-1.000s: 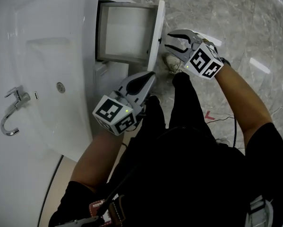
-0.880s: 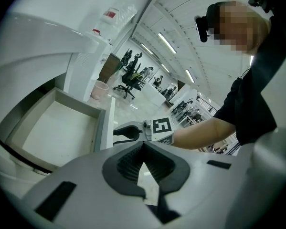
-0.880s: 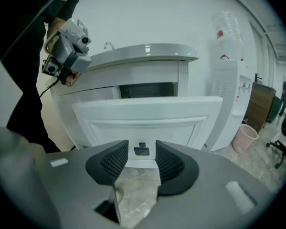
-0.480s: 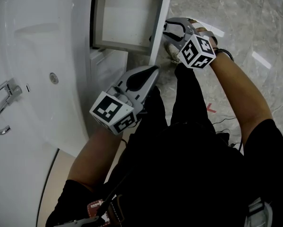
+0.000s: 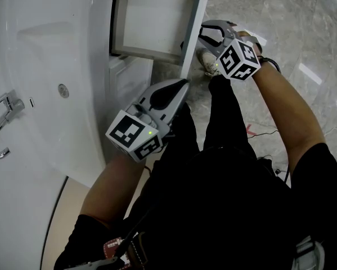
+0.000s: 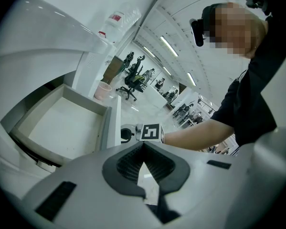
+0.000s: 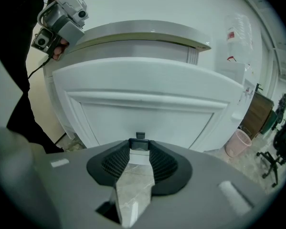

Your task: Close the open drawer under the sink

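Drawer [image 5: 151,21] under sink [image 5: 50,61] open, pulled well out. White front panel [image 7: 143,104] straight ahead of right gripper [image 7: 139,149], filling most of that gripper's view. Small dark handle [image 7: 139,144] at middle of panel, caught between that gripper's tips. Jaws just eased inward, now nipped on handle from both sides. Right gripper slanted downward, marker cube at its rear, bare forearm [image 5: 281,106] behind.

Drawer's box on far side of front panel from right gripper.

Left gripper [image 6: 143,143] lower and further back from drawer, clear of everything. Jaws closed tip to tip, holding nothing, only floor [image 5: 303,32] seen through the gap behind the tips. From left gripper: open drawer ahead and to the left, right gripper straight ahead at outer face of front panel. Sink above and to the left of left gripper, tap [image 5: 2,125] further left again. Grey marbled floor beneath both grippers.
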A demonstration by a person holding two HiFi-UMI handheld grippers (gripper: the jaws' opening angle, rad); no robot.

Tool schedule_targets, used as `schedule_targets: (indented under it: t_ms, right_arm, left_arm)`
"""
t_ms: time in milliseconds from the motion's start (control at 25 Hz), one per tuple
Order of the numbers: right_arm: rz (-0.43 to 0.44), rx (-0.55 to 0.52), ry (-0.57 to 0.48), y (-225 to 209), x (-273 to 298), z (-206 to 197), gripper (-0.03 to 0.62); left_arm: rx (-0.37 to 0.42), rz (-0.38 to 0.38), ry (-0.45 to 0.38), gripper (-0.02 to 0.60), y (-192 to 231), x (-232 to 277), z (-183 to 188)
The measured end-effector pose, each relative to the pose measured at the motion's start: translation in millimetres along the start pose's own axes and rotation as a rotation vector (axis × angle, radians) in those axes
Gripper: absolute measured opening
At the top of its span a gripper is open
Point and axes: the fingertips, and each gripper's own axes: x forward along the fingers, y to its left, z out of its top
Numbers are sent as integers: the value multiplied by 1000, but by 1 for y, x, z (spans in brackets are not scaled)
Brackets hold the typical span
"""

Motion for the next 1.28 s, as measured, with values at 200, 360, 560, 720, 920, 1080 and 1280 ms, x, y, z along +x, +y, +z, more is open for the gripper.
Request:
schedule_targets:
  t_ms: [200, 360, 560, 720, 920, 1080, 1280]
  right_arm:
    - [-8, 5, 0, 0, 0, 1, 124]
    - [-12, 2, 0, 0, 1, 3, 124]
    - [-15, 7, -2, 0, 1, 3, 124]
    - [-17, 8, -3, -1, 5, 6, 124]
    - [-17, 7, -4, -2, 9, 12, 124]
    - [-18, 7, -6, -3, 17, 18, 124]
    - [-19, 8, -7, -2, 23, 24, 124]
  left_arm:
    - [-2, -1, -8, 0, -1, -3, -2]
    - [-10, 4, -17, 0, -1, -6, -3]
    - [-12, 12, -28, 0, -1, -7, -4]
    - [-18, 23, -39, 0, 3, -12, -3]
    - [-21, 32, -51, 0, 7, -19, -3]
    - [-33, 37, -60, 0, 14, -26, -3]
    - [-34, 36, -64, 0, 15, -30, -5]
